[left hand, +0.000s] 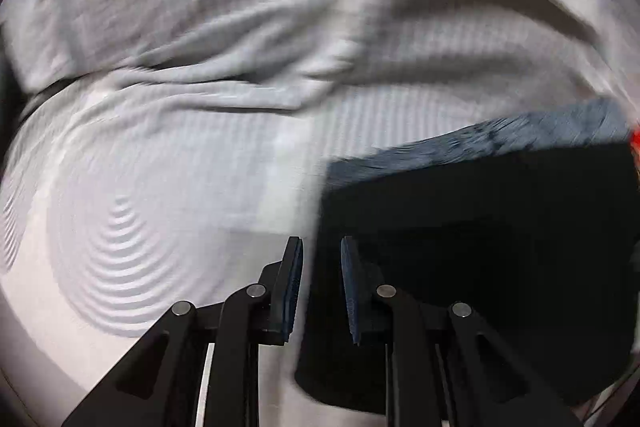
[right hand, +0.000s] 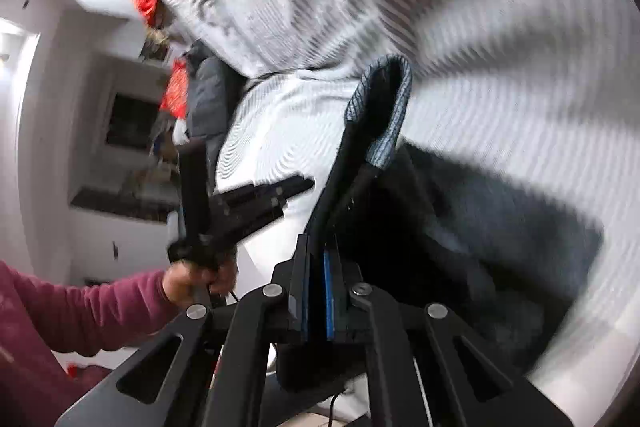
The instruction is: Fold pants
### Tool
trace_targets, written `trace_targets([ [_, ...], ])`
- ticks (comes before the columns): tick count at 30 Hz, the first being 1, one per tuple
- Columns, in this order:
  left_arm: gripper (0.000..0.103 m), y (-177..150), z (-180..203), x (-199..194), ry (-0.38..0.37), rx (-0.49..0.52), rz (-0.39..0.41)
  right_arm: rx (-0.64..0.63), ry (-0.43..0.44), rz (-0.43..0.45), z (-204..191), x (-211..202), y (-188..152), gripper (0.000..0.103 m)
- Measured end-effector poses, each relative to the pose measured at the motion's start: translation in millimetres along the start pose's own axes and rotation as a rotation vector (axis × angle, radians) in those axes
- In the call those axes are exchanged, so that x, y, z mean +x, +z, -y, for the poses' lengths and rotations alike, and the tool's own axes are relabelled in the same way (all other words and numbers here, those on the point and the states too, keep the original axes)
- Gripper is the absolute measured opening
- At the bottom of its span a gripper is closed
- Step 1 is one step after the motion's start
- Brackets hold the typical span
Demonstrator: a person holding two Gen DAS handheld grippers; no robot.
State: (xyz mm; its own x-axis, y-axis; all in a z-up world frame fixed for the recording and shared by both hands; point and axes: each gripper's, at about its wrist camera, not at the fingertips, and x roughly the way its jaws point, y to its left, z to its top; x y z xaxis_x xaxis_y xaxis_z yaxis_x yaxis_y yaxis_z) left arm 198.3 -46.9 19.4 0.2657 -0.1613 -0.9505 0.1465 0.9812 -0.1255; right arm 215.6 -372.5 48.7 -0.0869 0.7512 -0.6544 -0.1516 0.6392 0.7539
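Your right gripper (right hand: 318, 267) is clamped on the dark pants (right hand: 460, 227), lifting their hem off the white bedsheet (right hand: 520, 127). Your left gripper (left hand: 321, 259) sits fully closed, its pads at the pants' edge; any hold on them is unclear.

One pair of pants (right hand: 380, 115), two grippers (right hand: 316, 255), one white sheet (left hand: 200, 167).

Both views fisheye, black vignette at corners, straight lines bowed toward the rim. Lighting even, indoor, moderately bright; no glare. Heavy motion blur across the white bedding (left hand: 240, 27), folds smeared; moiré rings over its weave in both views. Dark pants (right hand: 500, 227) underexposed, nearly featureless black. Soft shadows in fabric creases. Gripper frames near the lens sharp. Background room in right wrist view blurred.
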Motion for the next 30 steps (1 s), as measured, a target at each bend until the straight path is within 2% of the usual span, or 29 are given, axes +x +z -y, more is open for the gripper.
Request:
trace_targets([
  [2, 0.021, -6.7, 31.2, 10.1, -0.043, 0.069, -0.034, 0.112, -0.044, 0.004, 28.5, -1.9, -32.0, 0.007],
  [4, 0.021, -16.5, 58.9, 22.7, -0.054, 0.14, -0.068, 0.237, -0.104, 0.028, 53.2, -10.0, -62.0, 0.013],
  [6, 0.021, -25.7, 77.4, 28.4, -0.025, 0.192, -0.072, 0.341, -0.146, 0.116, 73.4, -32.8, -84.0, 0.023],
  [8, 0.021, -30.2, 84.2, 27.3, 0.005, 0.215, -0.056, 0.404, -0.179, 0.214, 82.8, -53.8, -97.9, 0.063],
  [9, 0.021, -30.6, 83.8, 27.1, 0.003, 0.212, -0.055, 0.434, -0.205, 0.253, 89.2, -62.5, -103.4, 0.07],
  [10, 0.021, -29.5, 81.7, 27.5, -0.003, 0.205, -0.058, 0.454, -0.21, 0.257, 97.3, -65.6, -105.3, 0.072],
  [12, 0.021, -27.0, 78.4, 26.3, -0.016, 0.195, -0.068, 0.495, -0.172, 0.231, 113.1, -58.8, -107.7, 0.072],
  [15, 0.021, -27.2, 80.0, 22.7, 0.0, 0.214, -0.072, 0.539, -0.06, 0.2, 121.2, -35.6, -108.1, 0.072],
  [17, 0.021, -30.4, 82.5, 21.2, 0.002, 0.228, -0.068, 0.558, 0.007, 0.195, 113.1, -18.1, -109.1, 0.072],
  [19, 0.021, -33.7, 86.5, 19.1, -0.003, 0.236, -0.069, 0.566, 0.112, 0.201, 103.7, -12.4, -114.0, 0.071],
  [21, 0.021, -40.8, 94.2, 17.2, -0.018, 0.252, -0.076, 0.553, 0.133, 0.187, 91.9, -4.5, -111.9, 0.068],
  [22, 0.021, -43.7, 97.4, 17.7, -0.026, 0.26, -0.078, 0.546, 0.111, 0.18, 91.6, -3.6, -112.8, 0.066],
  [25, 0.021, -51.8, 108.1, 18.6, 0.003, 0.285, -0.075, 0.531, 0.02, 0.161, 82.0, 6.6, -98.1, 0.012],
  [28, 0.021, -50.8, 109.9, 8.7, -0.011, 0.261, -0.059, 0.393, -0.004, 0.187, 55.0, 1.1, -75.6, 0.012],
  [30, 0.021, -46.1, 113.1, -6.4, -0.003, 0.256, -0.014, 0.289, -0.024, 0.187, 30.8, -9.1, -60.5, 0.012],
])
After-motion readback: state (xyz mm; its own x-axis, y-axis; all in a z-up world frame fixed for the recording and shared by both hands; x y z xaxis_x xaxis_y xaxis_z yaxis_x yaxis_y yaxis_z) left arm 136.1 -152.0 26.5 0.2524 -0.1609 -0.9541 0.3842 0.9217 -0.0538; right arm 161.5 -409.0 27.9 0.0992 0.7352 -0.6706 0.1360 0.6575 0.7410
